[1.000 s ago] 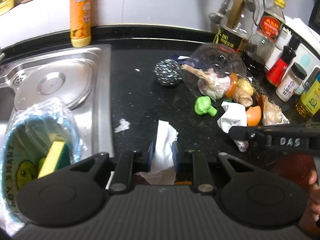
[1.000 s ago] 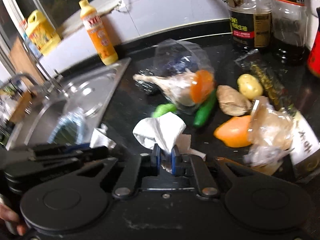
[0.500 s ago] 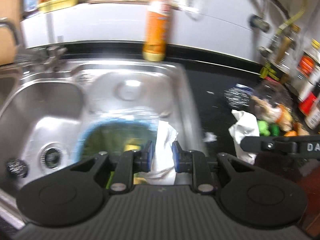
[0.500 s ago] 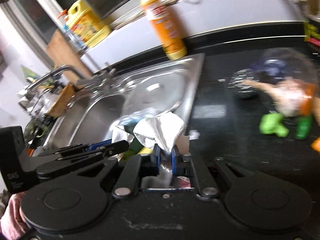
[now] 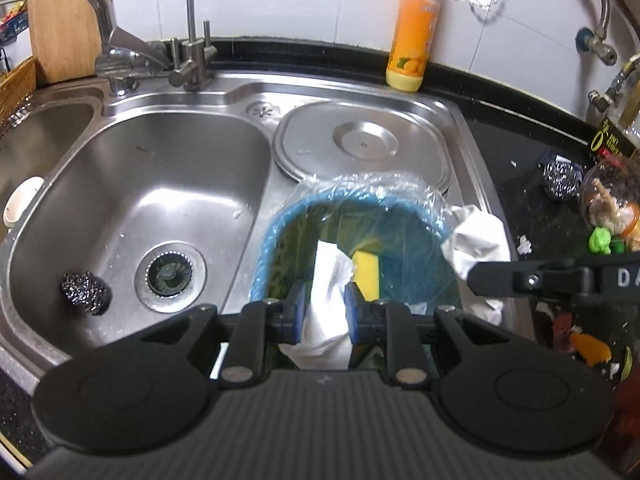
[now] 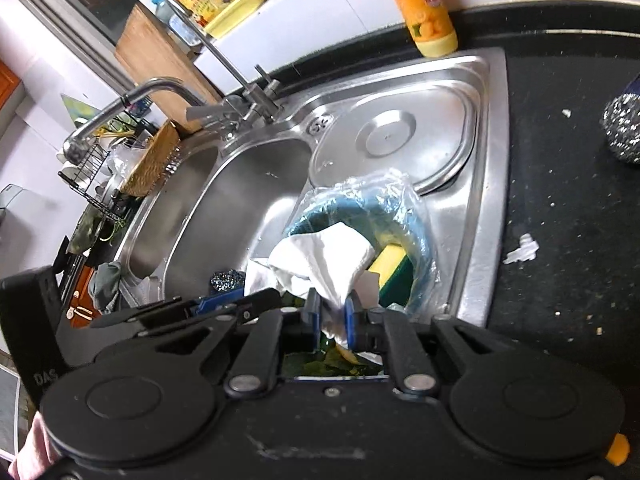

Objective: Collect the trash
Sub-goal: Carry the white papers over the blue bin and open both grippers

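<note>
Left wrist view: left gripper (image 5: 325, 309) pinched nearly shut on a white tissue (image 5: 327, 280), lower centre of frame, hanging over the blue bin (image 5: 276, 224) lined with a clear bag. Yellow sponge (image 5: 366, 274) already inside the bin. At right of frame, right gripper holding a second crumpled tissue (image 5: 478, 240) at the bin's right rim.

Right wrist view: right gripper (image 6: 333, 314) clamped fully shut on that crumpled tissue (image 6: 320, 260), lower centre, over the bin mouth (image 6: 420, 236). Small paper scrap (image 6: 521, 251) loose on the black counter (image 6: 560, 200), right of frame.

Handling, as a judgement: both tissues very light, soft, crushable, not slippery or fragile; likely to cling to the pads on release. Any bunched fold good for a pinch. Scrap thin and flat, likely harder to pinch off the counter.
</note>
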`<state>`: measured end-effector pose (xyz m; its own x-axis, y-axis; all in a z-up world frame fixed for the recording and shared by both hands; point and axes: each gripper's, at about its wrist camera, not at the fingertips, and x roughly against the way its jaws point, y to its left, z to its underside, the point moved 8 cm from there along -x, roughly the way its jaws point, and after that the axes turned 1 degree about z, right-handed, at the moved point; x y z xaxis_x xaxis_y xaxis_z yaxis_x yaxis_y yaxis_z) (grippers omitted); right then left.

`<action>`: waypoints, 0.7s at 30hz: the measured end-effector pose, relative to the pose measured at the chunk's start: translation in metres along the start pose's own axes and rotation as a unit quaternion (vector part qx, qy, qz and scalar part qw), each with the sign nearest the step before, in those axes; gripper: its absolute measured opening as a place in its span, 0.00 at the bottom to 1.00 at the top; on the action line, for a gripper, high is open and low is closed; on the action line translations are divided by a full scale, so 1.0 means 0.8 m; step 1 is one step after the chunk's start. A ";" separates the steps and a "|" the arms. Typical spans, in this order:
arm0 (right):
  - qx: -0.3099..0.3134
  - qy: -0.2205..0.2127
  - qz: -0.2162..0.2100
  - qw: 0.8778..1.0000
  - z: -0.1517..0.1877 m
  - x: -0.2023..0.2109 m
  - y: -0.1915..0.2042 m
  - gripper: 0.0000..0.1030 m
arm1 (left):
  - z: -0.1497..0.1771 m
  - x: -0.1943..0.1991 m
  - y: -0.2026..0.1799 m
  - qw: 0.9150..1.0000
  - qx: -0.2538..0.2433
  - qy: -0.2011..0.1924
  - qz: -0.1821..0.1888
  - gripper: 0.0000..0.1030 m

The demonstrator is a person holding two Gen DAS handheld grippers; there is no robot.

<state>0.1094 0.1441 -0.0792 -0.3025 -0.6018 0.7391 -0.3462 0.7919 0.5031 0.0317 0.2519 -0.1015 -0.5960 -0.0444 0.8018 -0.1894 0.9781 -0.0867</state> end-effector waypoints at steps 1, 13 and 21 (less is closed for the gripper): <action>0.000 0.001 0.001 1.000 -0.001 -0.003 -0.001 0.13 | 0.001 -0.003 0.000 1.000 -0.003 0.003 0.001 0.20; -0.014 -0.003 0.024 1.000 -0.002 -0.023 -0.003 0.22 | -0.005 -0.025 -0.003 0.999 -0.029 0.015 0.009 0.21; -0.013 -0.014 0.027 0.999 -0.007 -0.023 0.004 0.74 | -0.011 -0.028 -0.001 0.999 -0.041 0.008 0.002 0.60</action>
<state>0.1188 0.1580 -0.0885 -0.3446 -0.5606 0.7530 -0.3060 0.8254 0.4744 0.0521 0.2536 -0.1141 -0.5836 -0.0386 0.8111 -0.1226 0.9916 -0.0410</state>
